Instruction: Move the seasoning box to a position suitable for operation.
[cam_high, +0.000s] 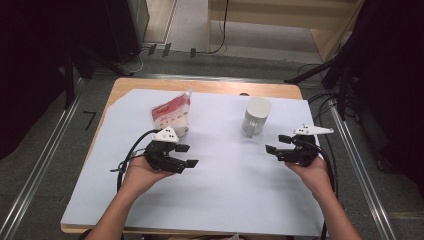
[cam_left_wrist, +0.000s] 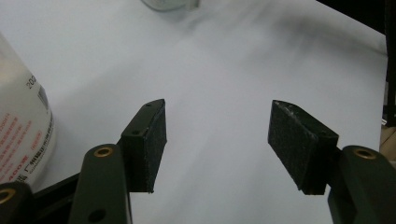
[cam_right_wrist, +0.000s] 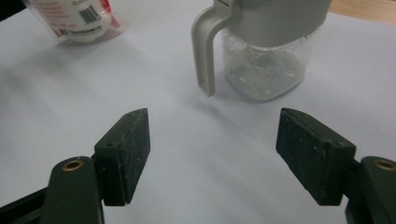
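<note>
the left tool (cam_high: 186, 156) sits low over the white surface (cam_high: 225, 190), held in the person's left hand (cam_high: 142, 172), its jaws spread apart with nothing but bare surface between them. just beyond it, toward the far left of the surface, lies a red-and-white pouch (cam_high: 172, 115) — in the left gripper view its printed side (cam_left_wrist: 21, 135) fills the left edge, just beside the left jaw yet not touching it.

the right tool (cam_high: 277, 145) is held in the right hand (cam_high: 312, 172) at the right side of the surface, jaws wide and empty. in the right gripper view the pads (cam_right_wrist: 123, 154) frame open surface, and ahead of them stands a clear jug (cam_right_wrist: 266, 51) with a grey lid and a grey handle that hangs down on its left side; there is a little white stuff in its bottom. the jug (cam_high: 256, 116) stands upright at the far right of the surface, near the right tool but apart from it, and well apart from the pouch — which also shows at the top left of the right gripper view (cam_right_wrist: 74, 18).
</note>
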